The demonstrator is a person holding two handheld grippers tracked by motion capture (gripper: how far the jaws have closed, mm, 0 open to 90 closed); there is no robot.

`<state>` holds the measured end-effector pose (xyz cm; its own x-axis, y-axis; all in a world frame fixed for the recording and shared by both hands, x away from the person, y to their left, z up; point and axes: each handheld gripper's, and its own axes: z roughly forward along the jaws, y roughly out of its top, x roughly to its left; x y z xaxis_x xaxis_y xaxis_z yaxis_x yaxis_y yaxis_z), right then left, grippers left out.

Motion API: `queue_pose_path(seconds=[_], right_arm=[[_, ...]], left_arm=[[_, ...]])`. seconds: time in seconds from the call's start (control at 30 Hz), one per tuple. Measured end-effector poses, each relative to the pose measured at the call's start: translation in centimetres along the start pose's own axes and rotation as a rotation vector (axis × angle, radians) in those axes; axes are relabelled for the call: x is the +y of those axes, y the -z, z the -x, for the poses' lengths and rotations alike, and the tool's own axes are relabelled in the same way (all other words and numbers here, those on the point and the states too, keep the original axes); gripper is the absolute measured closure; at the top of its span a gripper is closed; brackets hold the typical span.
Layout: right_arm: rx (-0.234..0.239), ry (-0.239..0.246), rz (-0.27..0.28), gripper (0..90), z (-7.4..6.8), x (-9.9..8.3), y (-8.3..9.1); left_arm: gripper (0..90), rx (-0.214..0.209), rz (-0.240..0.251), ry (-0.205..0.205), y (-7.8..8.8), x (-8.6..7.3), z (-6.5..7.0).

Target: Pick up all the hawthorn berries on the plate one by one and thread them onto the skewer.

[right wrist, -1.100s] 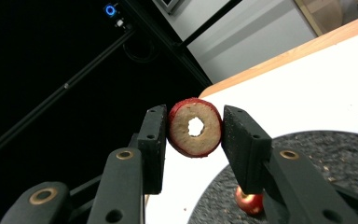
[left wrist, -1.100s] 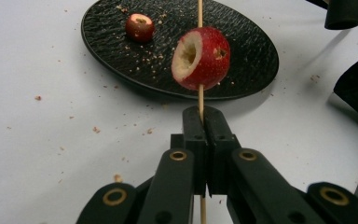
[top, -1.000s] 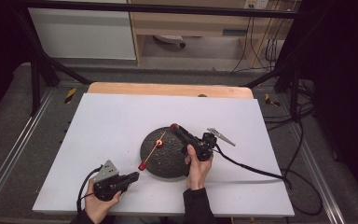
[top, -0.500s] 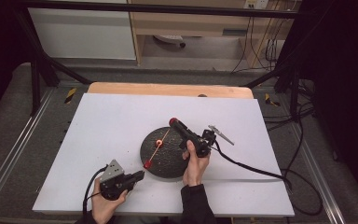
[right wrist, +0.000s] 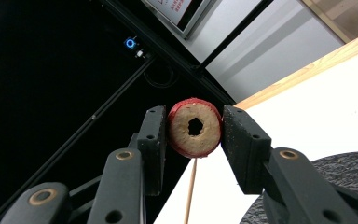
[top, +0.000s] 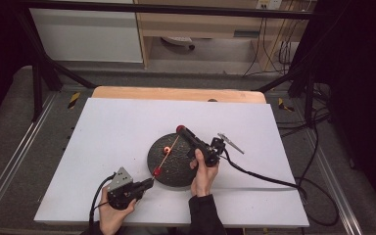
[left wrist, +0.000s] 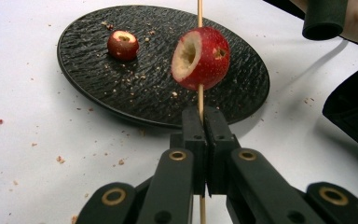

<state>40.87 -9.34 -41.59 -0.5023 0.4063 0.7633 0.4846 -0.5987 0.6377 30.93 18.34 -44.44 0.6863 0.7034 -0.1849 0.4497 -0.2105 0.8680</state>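
The skewer [left wrist: 200, 100] is being clamped by the closed left tool [left wrist: 205, 122], one fruit [left wrist: 201, 58] threaded just beyond. A cored fruit piece [right wrist: 195, 127] is being gripped by the right tool [right wrist: 193, 133] above the plate [top: 174, 171].

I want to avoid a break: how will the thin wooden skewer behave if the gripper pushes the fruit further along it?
The wooden skewer looks very thin and long, so it will probably flex and might snap under side load. The left gripper clamps only its end, so the far part may wobble. The cored red fruit on it looks soft and crumbly; it may split.

Left claw [top: 148, 183] grips skewer [top: 168, 152] over plate [top: 176, 174].
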Motion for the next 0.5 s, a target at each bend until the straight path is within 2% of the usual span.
queue_pose_path(seconds=[0.33,0.5], right_arm=[[0.018,-0.021,0.015,61.4,-0.1,0.0,0.1],[0.027,-0.033,0.021,61.5,-0.1,0.0,0.1]], left_arm=[[88.6,0.017,0.043,0.010,-0.6,0.2,0.9],[88.6,0.017,0.046,0.018,-1.1,0.4,1.3]])
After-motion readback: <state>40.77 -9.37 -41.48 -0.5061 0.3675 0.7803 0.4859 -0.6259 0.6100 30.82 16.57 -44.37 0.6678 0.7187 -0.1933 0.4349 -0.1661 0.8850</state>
